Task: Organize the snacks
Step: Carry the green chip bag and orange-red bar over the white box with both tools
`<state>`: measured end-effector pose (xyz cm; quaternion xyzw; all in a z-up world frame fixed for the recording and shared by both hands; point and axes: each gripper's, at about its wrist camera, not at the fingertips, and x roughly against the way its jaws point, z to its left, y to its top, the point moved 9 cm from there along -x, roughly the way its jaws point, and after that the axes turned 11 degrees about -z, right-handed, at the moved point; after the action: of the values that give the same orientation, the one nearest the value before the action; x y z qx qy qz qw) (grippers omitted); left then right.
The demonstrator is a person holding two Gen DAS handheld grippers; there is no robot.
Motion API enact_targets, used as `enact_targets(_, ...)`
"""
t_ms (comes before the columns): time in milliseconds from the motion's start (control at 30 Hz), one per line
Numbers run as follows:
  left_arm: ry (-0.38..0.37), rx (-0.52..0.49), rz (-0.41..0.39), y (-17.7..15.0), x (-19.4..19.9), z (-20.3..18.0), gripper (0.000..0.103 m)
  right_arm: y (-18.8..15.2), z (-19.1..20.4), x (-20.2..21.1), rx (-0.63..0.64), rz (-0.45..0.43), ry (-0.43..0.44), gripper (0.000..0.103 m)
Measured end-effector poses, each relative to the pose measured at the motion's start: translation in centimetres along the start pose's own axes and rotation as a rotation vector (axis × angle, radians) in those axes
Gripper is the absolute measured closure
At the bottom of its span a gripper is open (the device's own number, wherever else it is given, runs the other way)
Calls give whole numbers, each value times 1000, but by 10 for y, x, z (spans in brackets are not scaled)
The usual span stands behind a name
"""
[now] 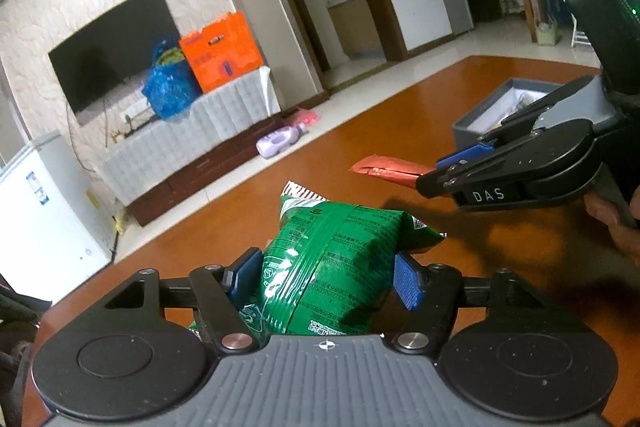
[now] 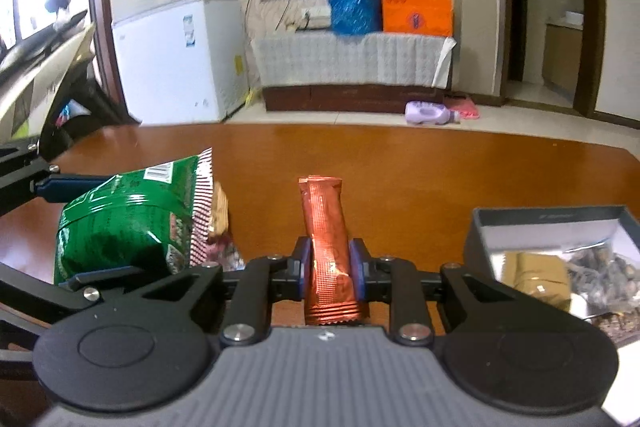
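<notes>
A green snack bag (image 1: 332, 267) is squeezed between the blue pads of my left gripper (image 1: 326, 277), which is shut on it; the bag hangs just above the brown table (image 1: 360, 131). From the right wrist view the same green bag (image 2: 128, 223) sits in the left gripper (image 2: 108, 227) at the left. My right gripper (image 2: 331, 263) is shut on a slim copper-red stick packet (image 2: 326, 227), which points straight ahead. In the left wrist view that red packet (image 1: 386, 169) sticks out of the right gripper (image 1: 430, 173), to the right of the green bag.
An open grey box (image 2: 480, 239) with several snack packets inside stands on the table at the right; it also shows as the grey box (image 1: 492, 107) behind the right gripper. A beige packet (image 2: 220, 207) lies behind the green bag. A hand (image 1: 612, 219) grips the right handle.
</notes>
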<state>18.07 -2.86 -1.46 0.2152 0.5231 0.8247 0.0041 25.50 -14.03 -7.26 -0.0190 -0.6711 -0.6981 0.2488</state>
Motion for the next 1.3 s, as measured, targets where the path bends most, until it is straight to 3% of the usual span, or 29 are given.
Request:
enact_targets(367,-2,-41,-32,19,11,-27,36,14,-13,47,-12,-74,-47,81)
enact_targets(633,-7,-30,-74,33,16,-52,36,33,-32,106,-50,-167,-117,81)
enact_targets(900,-11,-11,-162,66,13,-91,36,52,-82,167,-31,-232,-225,81)
enact_targets(1133,-40,-5,-224,81,0,-133,36,51,-139,197,-33,-205,-314,81)
enact_targets(1300,-18,-40,-305,92,-3,-164,35,33,-178,202,-31,-145,-345,81)
